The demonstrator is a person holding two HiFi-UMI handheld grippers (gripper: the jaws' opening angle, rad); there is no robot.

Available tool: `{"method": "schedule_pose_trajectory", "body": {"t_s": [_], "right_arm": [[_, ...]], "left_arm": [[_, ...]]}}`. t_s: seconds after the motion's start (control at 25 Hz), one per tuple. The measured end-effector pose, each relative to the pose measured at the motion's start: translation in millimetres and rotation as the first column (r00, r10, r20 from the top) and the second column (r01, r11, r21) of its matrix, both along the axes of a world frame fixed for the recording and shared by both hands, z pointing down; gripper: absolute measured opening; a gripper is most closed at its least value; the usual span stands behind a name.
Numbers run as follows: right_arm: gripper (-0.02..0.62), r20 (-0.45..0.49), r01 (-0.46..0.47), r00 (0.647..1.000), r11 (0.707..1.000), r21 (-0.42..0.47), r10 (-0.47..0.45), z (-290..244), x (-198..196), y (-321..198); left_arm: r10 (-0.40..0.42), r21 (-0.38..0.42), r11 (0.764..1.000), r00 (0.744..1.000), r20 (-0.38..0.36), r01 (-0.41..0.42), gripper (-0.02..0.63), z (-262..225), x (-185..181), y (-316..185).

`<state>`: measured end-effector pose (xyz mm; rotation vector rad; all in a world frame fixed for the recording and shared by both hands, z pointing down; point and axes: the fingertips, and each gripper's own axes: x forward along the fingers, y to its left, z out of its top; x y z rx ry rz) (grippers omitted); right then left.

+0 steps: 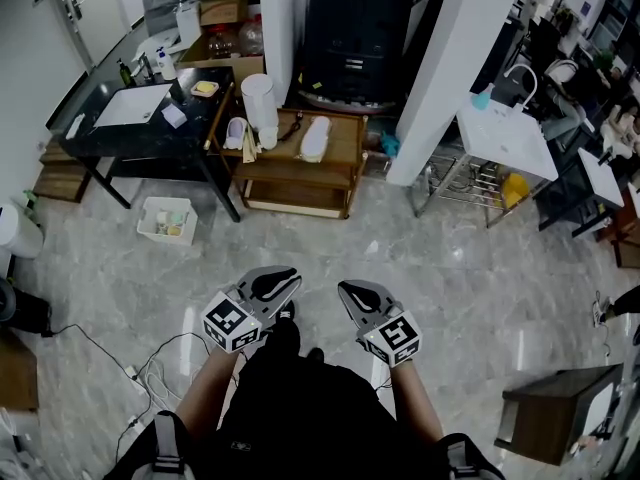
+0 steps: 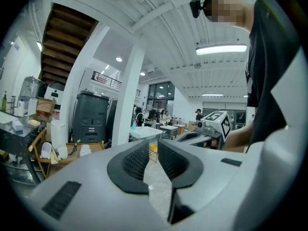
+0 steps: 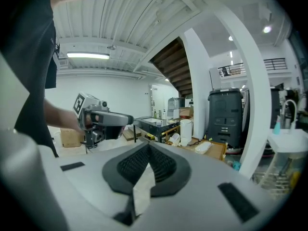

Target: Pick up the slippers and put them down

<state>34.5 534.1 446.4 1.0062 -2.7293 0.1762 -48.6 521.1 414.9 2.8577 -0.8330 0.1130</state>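
no legible text, no readable labels

On the low wooden two-tier shelf (image 1: 345,138): two white flat slippers (image 1: 315,138), one tall white cylindrical container (image 1: 260,103). Left of that shelf: one white plastic basket (image 1: 167,220).

Grey marble floor (image 1: 420,248), cables (image 1: 150,363) trailing at lower left. A white pillar (image 1: 455,68) stands mid-room; left of it a low wooden shelf (image 1: 312,173), then a black desk (image 1: 140,133) with a white crate (image 1: 167,220) on the floor near its leg. A white sink (image 1: 505,133) sits right of the pillar. Overhead, a ribbed white ceiling (image 2: 159,4), a lit strip light (image 2: 221,48) and wooden stairs (image 2: 62,37)
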Motion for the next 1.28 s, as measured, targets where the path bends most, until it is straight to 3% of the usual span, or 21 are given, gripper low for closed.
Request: {"method": "schedule_pose_trajectory", "body": {"t_s": [0.44, 0.88, 1.28], "right_arm": [[0.008, -0.02, -0.037, 0.999, 0.999, -0.005, 0.037, 4, -19, -64], [0.008, -0.013, -0.128, 0.992, 0.992, -0.006, 0.127, 3, -31, -159], [0.008, -0.026, -0.193, 0.981, 0.981, -0.016, 0.193, 7, -60, -216]], "left_arm": [[0.028, -0.019, 0.999, 0.999, -0.018, -0.028, 0.064, 5, -16, -73], [0.111, -0.012, 0.994, 0.993, -0.034, -0.111, 0.064, 2, -26, -169], [0.157, -0.038, 0.987, 0.987, -0.031, -0.158, 0.064, 11, -63, -235]]}}
